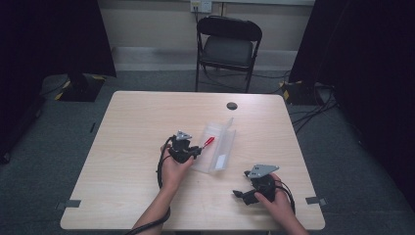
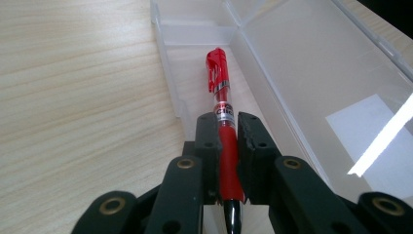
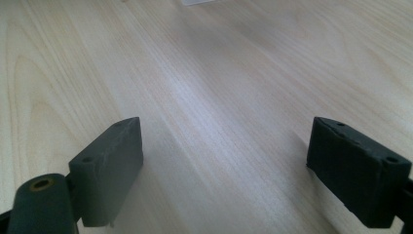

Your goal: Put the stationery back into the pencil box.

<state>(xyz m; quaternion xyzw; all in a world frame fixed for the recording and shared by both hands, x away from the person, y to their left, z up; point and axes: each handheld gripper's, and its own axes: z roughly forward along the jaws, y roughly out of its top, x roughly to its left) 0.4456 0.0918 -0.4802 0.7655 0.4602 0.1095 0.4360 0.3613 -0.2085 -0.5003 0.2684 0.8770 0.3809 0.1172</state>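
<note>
High view, from above our side of the table (image 1: 147, 122): we hold a two-jaw gripper in each hand over the pale wood top. Our left gripper (image 1: 198, 150) sits near the middle of the table with its jaws closed on a red pen (image 1: 209, 142), which sticks out past the tips toward a clear plastic case (image 1: 222, 147) lying open just to the right of that hand. The pen's capped end hangs over the case's near trough. Our right gripper (image 1: 240, 195) rests well apart from the case, close to the front right edge of the table, its grey three-cornered plate on top and a black cable trailing by the wrist.

Left gripper view: we see the pen (image 2: 223, 122) pinched between the two black pads at its grip section, the red cap pointing away from us and the dark tip back toward the camera. Beneath and ahead of it lies the case (image 2: 311, 73), lid flung back to the right, a white label showing through the plastic. The cap end sits above the narrower compartment; whether it touches the floor of that compartment we cannot tell.

Right gripper view: our right gripper (image 3: 224, 161) has its jaws spread wide with nothing between them, only bare wood grain (image 3: 219, 73) under them.

Beyond the table stands a black folding chair (image 1: 227, 46).
</note>
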